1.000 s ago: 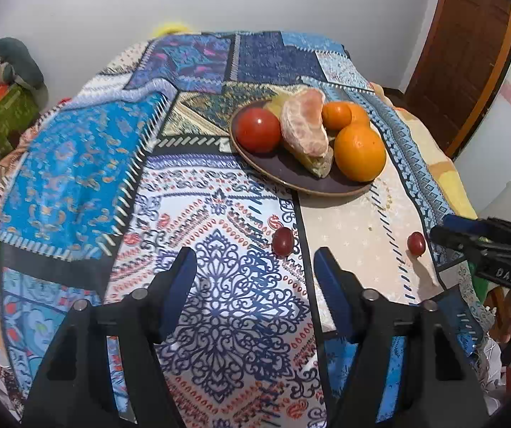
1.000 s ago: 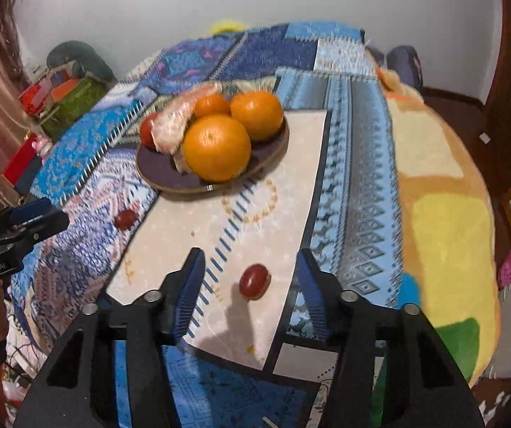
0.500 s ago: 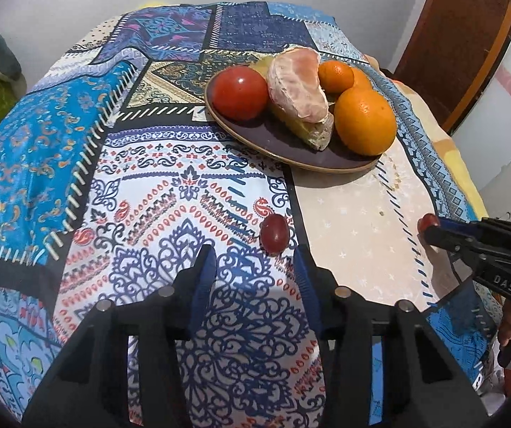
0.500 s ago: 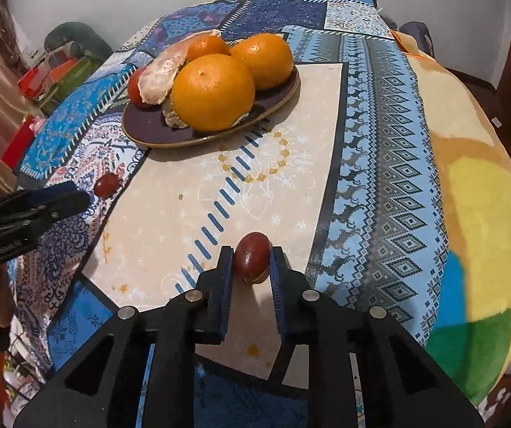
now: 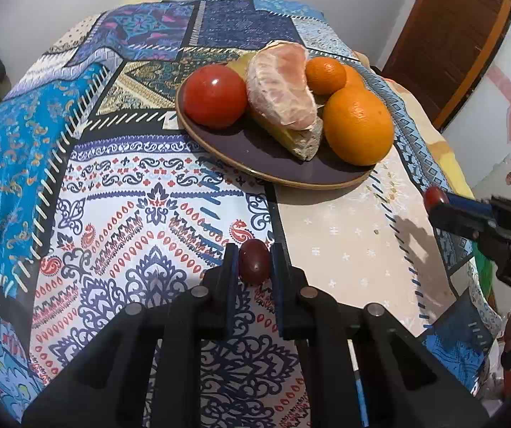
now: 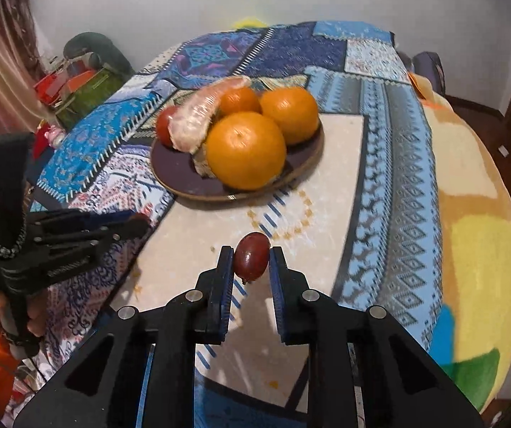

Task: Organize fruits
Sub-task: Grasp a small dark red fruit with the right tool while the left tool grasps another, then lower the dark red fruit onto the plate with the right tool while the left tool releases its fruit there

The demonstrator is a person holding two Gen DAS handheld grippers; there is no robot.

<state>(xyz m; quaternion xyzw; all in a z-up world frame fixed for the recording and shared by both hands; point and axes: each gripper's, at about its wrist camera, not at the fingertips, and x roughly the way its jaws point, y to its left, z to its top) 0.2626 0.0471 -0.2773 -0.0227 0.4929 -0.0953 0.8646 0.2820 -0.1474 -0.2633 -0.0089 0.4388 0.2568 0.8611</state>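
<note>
The left hand-held gripper point(image 5: 253, 267) is clamped on a small dark-red fruit point(image 5: 254, 261), pinched at the fingertips, at twelve o'clock from the wrist; the right hand-held gripper point(image 6: 251, 262) likewise grips a second red fruit point(image 6: 251, 256); each is smooth and round, so a slack squeeze could let it slip and roll across the patterned cloth point(image 5: 130, 192); a hard one may bruise it; the plate point(image 5: 241, 149) of oranges lies further on, between twelve and one o'clock from the left wrist.

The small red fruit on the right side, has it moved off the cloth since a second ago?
Yes. The right tongs hold the small red fruit, now nearer the plate than before.
</note>
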